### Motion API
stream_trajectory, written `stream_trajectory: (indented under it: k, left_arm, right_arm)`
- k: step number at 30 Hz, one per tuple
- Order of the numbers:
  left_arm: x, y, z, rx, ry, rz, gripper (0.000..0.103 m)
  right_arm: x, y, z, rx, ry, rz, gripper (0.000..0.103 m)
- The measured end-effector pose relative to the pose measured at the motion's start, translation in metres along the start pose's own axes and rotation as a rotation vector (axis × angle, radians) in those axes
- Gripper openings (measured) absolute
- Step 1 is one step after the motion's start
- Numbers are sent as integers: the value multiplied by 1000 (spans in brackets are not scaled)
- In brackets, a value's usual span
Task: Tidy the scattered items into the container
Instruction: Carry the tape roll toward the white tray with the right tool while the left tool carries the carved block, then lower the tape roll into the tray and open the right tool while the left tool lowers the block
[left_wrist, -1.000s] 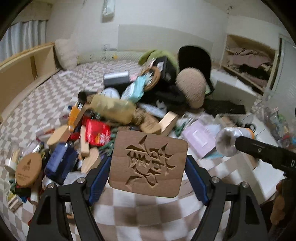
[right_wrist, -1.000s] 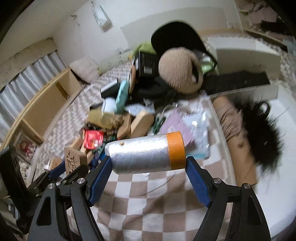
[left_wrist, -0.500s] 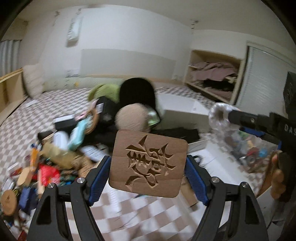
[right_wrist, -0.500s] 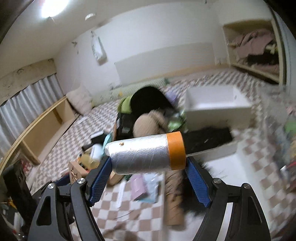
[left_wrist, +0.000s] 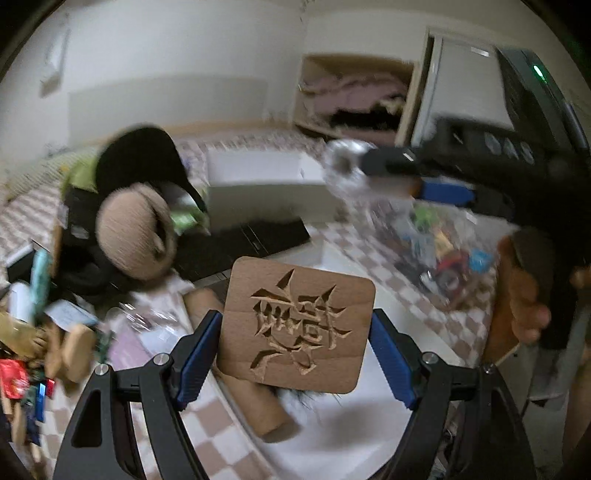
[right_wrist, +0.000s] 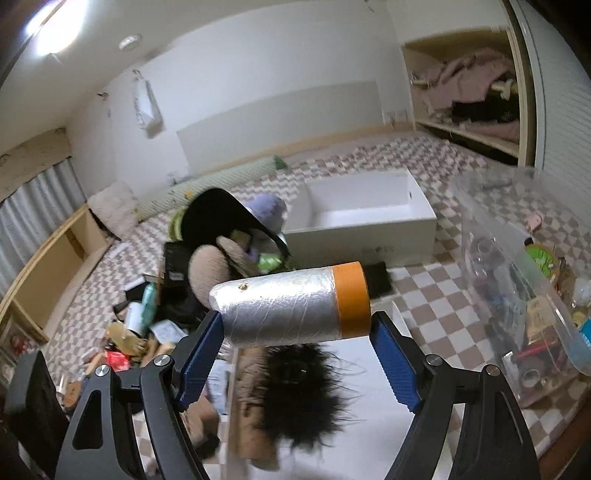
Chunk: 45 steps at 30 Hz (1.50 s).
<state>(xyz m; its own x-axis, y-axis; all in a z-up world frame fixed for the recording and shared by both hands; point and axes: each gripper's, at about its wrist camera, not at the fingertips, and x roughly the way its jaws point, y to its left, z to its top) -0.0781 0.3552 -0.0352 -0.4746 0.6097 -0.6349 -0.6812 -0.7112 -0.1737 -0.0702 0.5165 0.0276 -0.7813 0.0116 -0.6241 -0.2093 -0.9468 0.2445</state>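
Observation:
My left gripper (left_wrist: 295, 354) is shut on a square wooden plaque (left_wrist: 297, 326) with a carved character, held in the air over the checkered floor. My right gripper (right_wrist: 295, 352) is shut on a silver roll with an orange band (right_wrist: 291, 304); it also shows blurred in the left wrist view (left_wrist: 343, 168). A clear plastic container (right_wrist: 517, 280) holding several small items stands to the right; it shows in the left wrist view (left_wrist: 436, 243) too. The pile of scattered items (right_wrist: 140, 332) lies at the left.
A white open box (right_wrist: 362, 218) stands on the floor at the back. A tan plush (left_wrist: 136, 232) and a black chair (right_wrist: 221, 218) sit by the pile. A furry black item (right_wrist: 306, 387) on a cardboard tube (left_wrist: 240, 387) lies below the grippers. Shelves (right_wrist: 472, 96) fill the far right.
Both grippers have swung right, away from the pile and toward the clear container, each still holding its item. The pile has slid to the left edge of both views.

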Motion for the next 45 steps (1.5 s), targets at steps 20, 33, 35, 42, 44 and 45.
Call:
stream_trajectory:
  k: [20, 33, 35, 42, 44, 45]
  left_arm:
    - [83, -38, -29, 103, 167, -108, 79]
    - [100, -57, -28, 158, 190, -139, 80]
    - [101, -54, -25, 145, 188, -154, 80]
    - [106, -47, -11, 130, 185, -149, 80]
    - [106, -46, -5, 116, 180, -147, 80]
    - [107, -45, -1, 111, 175, -148, 80]
  right_arm:
    - [143, -42, -21, -75, 314, -86, 81]
    - [174, -65, -26, -13, 376, -58, 81]
    - [175, -71, -24, 15, 384, -30, 81]
    - [162, -82, -14, 27, 355, -19, 82]
    - [154, -86, -11, 42, 335, -28, 82]
    - [150, -89, -9, 51, 321, -41, 82]
